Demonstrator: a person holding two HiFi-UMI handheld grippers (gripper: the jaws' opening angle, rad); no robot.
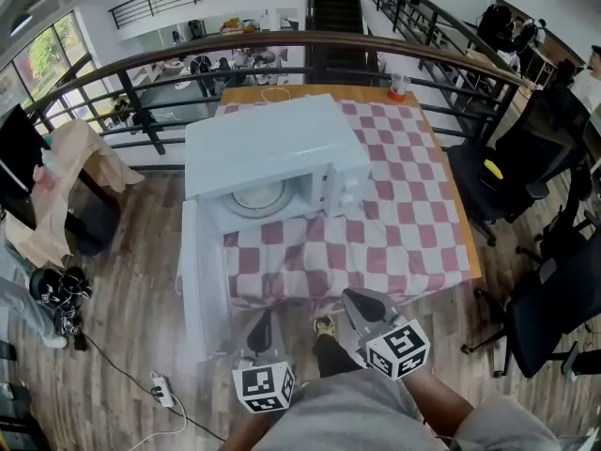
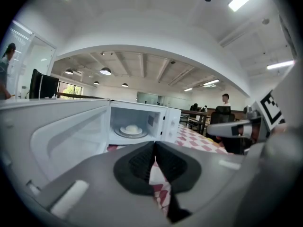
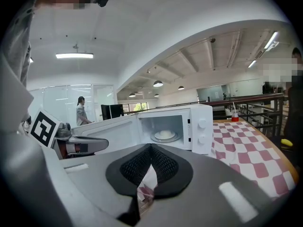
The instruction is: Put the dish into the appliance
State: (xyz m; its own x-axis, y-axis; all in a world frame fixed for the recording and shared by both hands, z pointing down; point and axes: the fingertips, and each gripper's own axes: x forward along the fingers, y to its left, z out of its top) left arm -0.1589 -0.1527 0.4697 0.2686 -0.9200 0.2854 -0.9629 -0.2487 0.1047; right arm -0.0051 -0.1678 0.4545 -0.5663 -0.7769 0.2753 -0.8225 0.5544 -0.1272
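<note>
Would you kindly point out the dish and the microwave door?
dish (image 3: 164,134), right gripper view, its domed top.
microwave door (image 1: 202,280), head view, middle of the open panel.

**White Oven on Red Checks**

The microwave (image 1: 277,148) is white, and so is the dish (image 1: 258,196) inside it. A cloth (image 1: 404,224) of dull red and white checks covers the orange-brown counter (image 1: 329,91). The floor (image 1: 122,299) is grey-brown wood planking. The left hand-held gripper (image 1: 260,332) and the right hand-held gripper (image 1: 362,304) are grey, with black pads (image 2: 139,162) and black-and-white marker cubes (image 1: 264,386).
</note>
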